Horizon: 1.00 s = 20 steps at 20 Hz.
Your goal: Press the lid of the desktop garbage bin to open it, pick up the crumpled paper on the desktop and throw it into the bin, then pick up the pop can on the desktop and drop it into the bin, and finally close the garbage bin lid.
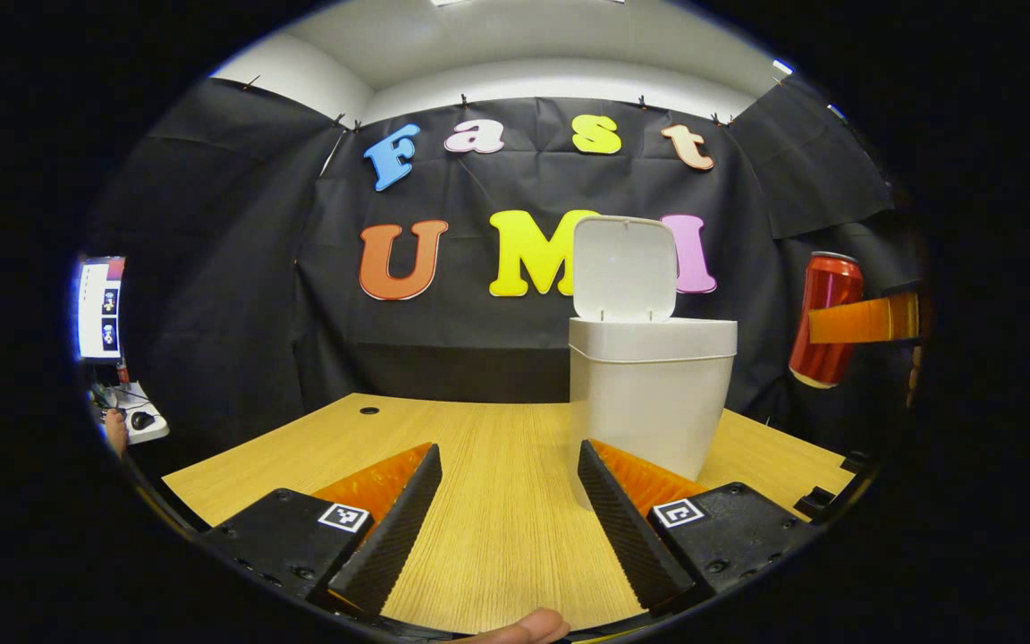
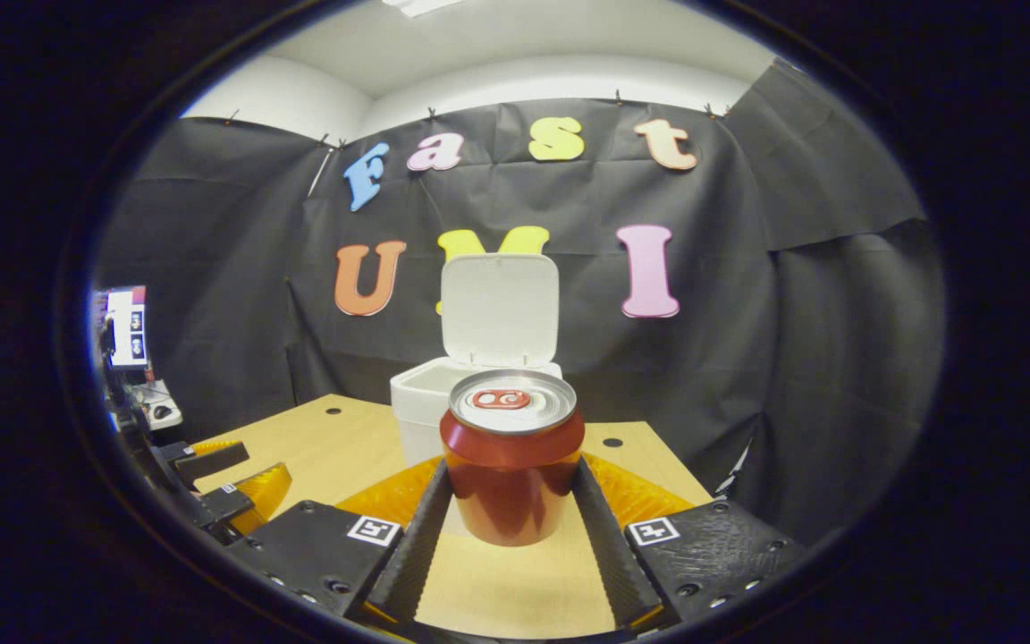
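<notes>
right gripper view: right gripper clamps the upright pop can above the table, near the open-lidded bin. left gripper fingers spread apart, holding nothing.

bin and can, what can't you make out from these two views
- Inside of the bin: right gripper view, hidden by its wall and the can, so whether the paper is in there is unknowable.
- Bin base: left gripper view, hidden behind the left gripper fingers.
- Can bottom: right gripper view, hidden between the right gripper fingers.

Pop can in right gripper, before open-lidded bin on table.
</notes>
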{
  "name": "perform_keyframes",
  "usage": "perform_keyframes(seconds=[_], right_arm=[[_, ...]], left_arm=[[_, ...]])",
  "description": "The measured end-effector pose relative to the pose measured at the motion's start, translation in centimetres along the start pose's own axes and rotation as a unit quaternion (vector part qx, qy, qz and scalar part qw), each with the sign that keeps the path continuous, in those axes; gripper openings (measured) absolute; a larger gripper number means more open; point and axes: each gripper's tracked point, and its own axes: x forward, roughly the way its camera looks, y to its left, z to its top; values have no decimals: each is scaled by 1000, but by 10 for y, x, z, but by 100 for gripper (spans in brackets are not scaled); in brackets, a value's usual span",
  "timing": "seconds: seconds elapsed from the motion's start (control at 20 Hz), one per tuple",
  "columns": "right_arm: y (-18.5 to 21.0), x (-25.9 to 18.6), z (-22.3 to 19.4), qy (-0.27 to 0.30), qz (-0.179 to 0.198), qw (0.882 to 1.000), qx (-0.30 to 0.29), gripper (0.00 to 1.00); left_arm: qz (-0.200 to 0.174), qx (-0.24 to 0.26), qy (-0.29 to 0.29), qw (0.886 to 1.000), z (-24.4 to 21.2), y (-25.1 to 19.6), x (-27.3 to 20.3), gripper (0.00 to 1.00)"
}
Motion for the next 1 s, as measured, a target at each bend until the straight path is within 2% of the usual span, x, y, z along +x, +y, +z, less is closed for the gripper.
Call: perform_keyframes(seconds=[0.15, 0.35, 0.55, 0.8, 0.9, 1.0], right_arm=[[21, 16, 19, 11, 23, 1000, -2, 77], [47, 45, 58, -1, 45, 999, -29, 79], [61, 89, 82, 28, 67, 997, 14, 79], [55, 157, 99, 50, 56, 996, 40, 79], [61, 175, 96, 63, 68, 995, 41, 79], [57, 188, 92, 70, 61, 994, 52, 79]], left_arm=[[1, -5, 12, 1000, -6, 0, 1, 99], [-1, 15, 13, 1000, -8, 0, 2, 99], [-21, -8, 32, 999, -16, -8, 1, 99], [-4, -2, 33, 999, -13, 7, 0, 99], [3, 0, 37, 999, -16, 13, 2, 99], [9, 7, 46, 999, -22, 15, 3, 99]])
